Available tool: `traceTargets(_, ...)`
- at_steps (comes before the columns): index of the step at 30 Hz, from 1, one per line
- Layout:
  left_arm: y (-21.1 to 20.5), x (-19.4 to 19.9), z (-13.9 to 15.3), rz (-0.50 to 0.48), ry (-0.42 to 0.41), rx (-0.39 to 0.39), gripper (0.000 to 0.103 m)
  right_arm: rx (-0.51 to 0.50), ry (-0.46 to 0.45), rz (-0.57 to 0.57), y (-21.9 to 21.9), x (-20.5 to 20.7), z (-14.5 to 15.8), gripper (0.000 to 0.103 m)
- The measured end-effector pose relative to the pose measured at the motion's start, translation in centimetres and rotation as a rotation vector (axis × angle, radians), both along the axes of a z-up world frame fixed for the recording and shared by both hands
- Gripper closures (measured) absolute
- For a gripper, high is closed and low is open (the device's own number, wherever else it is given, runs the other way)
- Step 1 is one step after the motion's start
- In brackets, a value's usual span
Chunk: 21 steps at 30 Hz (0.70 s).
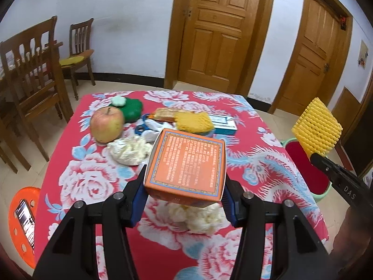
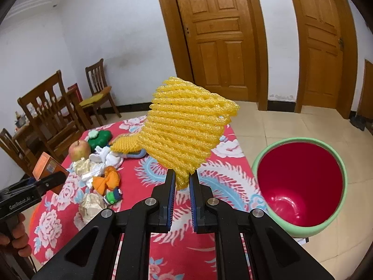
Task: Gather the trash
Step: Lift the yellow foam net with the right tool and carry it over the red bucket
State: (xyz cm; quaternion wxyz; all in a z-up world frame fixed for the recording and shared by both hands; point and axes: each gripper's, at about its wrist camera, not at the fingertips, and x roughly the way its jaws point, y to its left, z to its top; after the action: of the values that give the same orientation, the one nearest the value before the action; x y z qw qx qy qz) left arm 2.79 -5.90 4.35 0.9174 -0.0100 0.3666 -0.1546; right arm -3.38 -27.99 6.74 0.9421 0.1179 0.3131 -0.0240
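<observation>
The left gripper (image 1: 184,200) is clamping an orange box (image 1: 186,163) by its side walls, lifted over the red floral table (image 1: 268,163); the box's printed face is carrying white text too small to read, and its long axis is running toward 12 o'clock from the fingers. A crumpled tissue (image 1: 198,217) is lying on the cloth right under the box, another at 11 o'clock beside an apple (image 1: 106,124). In the right wrist view the left tool's body is reading "GenRobot.AI"; in the left view the right tool's arm is showing "DAS".

The right gripper (image 2: 181,184) is pinching the bottom corner of a yellow foam net (image 2: 186,128), jaws nearly closed on it, the net standing up toward 12 o'clock. The bin (image 2: 300,186), green-rimmed and red inside, is sitting open at 3 o'clock off the table edge; the right hand is looking much the nearer to it, so the net probably needs swinging toward 3 o'clock before release, and the box is facing the longer trip across.
</observation>
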Motion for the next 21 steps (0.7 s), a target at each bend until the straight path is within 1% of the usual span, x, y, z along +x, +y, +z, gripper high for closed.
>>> traceTargets(12, -5.6, 0.2, -0.2, -0.079, -0.004, 0.044, 0.047, 0.051, -0.029, -0.063, -4.7, -1.3, -0.6, 0.091)
traceTargets(17, -8.8, 0.6, -0.4, -0.136, -0.003, 0.074, 0.047, 0.075, -0.036, -0.107, -7.0, -1.8, -1.1, 0.091)
traceTargets(21, -11.4, 0.8, -0.4, -0.181, -0.012, 0.083, 0.047, 0.091, -0.039, -0.142, -9.0, -2.2, -1.5, 0.091)
